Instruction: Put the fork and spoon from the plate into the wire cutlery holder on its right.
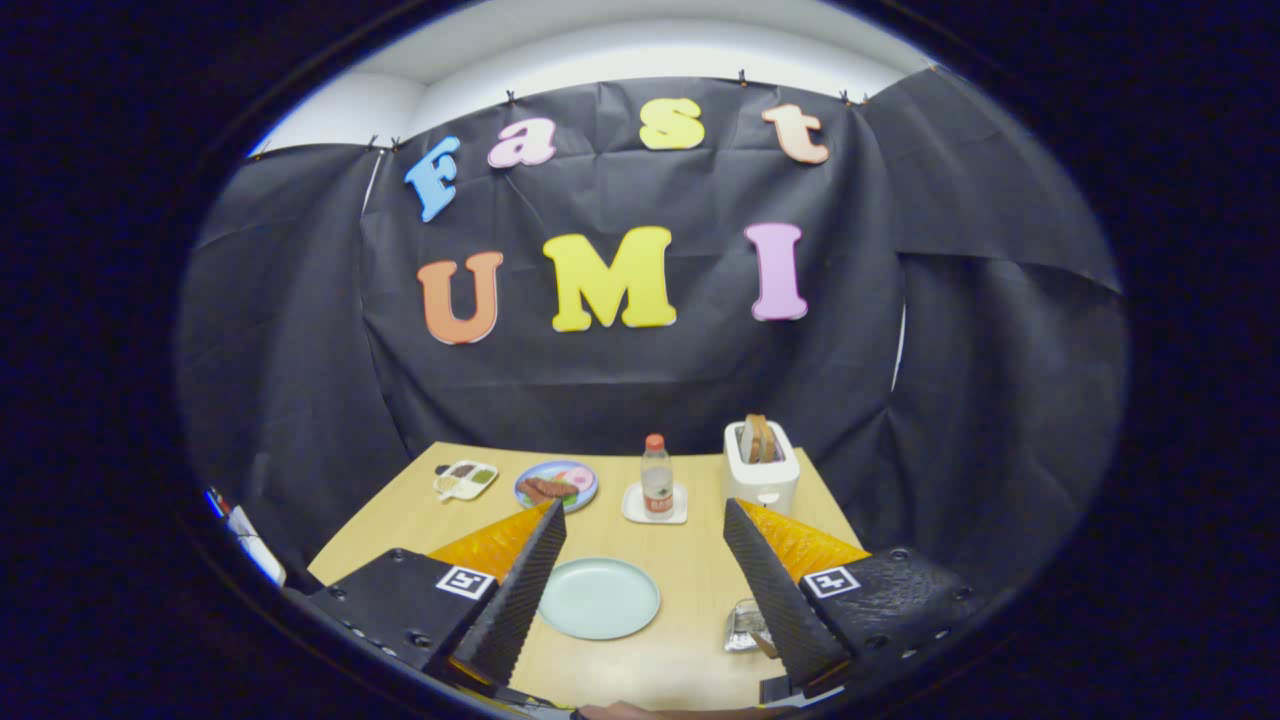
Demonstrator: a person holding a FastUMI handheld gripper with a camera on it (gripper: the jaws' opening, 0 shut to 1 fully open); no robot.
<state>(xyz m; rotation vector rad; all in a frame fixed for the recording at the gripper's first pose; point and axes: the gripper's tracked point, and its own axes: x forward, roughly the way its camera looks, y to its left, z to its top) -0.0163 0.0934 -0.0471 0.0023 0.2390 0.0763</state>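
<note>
My gripper (645, 525) stands open high above the wooden table (690, 560), its two dark fingers wide apart with nothing between them. Below and between the fingers lies a pale green plate (598, 598), and its surface looks bare. The wire cutlery holder (745, 625) sits to the plate's right, partly hidden behind my right finger (775, 590). Something brown pokes out by its lower edge, but I cannot tell what it is.
At the table's far side stand a white toaster (762, 475) with bread in it, a small bottle (656, 480) on a white coaster, a blue plate of food (556, 485) and a small divided dish (465, 480). Black cloth walls the booth beyond.
</note>
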